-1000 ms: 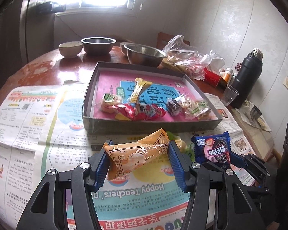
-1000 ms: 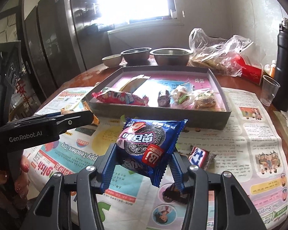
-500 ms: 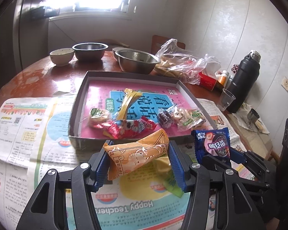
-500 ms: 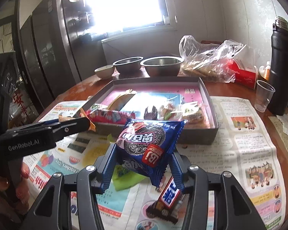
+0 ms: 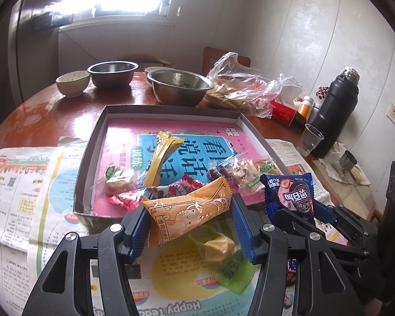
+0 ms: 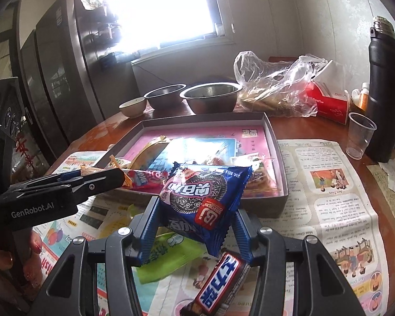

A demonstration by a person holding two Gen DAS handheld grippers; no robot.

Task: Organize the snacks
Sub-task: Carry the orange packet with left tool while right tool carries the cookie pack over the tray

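Left wrist view: left gripper [image 5: 189, 226] pinching an orange cat-print snack packet [image 5: 187, 214] between its blue pads, above the newspaper [image 5: 21, 184]; grey tray [image 5: 92, 142] of snacks just ahead. Right wrist view: right gripper [image 6: 194, 230] clamped on a blue cookie packet [image 6: 205, 200]; green packet [image 6: 166, 252] and chocolate bar [image 6: 218, 281] directly beneath; same tray ahead.

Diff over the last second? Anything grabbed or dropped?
Both grippers advanced toward the grey box, now closer in both views. Nothing grabbed or dropped: left gripper still clamps the orange snack packet, right gripper the blue cookie packet. Box contents unchanged.
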